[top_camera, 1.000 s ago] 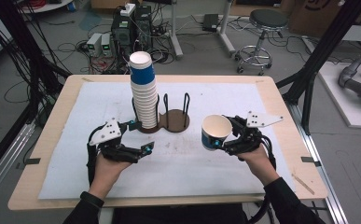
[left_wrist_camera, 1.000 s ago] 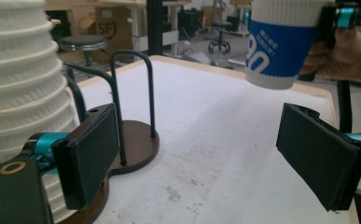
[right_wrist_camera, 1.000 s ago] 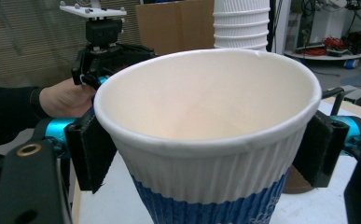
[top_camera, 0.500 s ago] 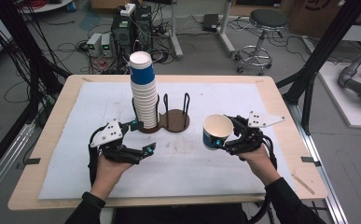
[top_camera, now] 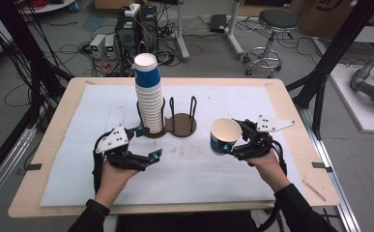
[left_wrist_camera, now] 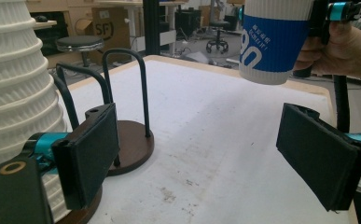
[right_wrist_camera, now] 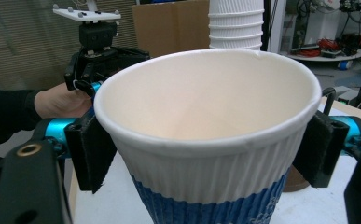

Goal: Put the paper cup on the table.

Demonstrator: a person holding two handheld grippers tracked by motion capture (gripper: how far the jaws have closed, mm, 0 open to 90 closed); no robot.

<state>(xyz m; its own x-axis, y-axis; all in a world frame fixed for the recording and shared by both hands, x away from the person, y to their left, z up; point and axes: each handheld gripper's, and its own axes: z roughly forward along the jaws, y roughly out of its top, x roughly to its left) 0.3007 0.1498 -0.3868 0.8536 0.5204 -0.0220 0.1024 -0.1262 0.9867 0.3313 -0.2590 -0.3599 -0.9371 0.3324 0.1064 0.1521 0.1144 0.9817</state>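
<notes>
The right gripper (top_camera: pixel 233 141) clamps its jaws on a single paper cup (top_camera: pixel 224 136), holding it above the white mat (top_camera: pixel 252 106), off to the right of the cup holder (top_camera: pixel 179 124). A tall cup stack (top_camera: pixel 148 94) stands in the holder's left ring. The left gripper (top_camera: pixel 146 145) hovers just in front of the holder, jaws apart with nothing between them.

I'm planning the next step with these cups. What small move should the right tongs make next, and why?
Probably carry the paper cup left toward the empty holder. The right tongs are shut on the cup, holding it above the table, open mouth up, while the cup stack fills the neighbouring holder. The left tongs hang open and empty near the stack's base.
</notes>
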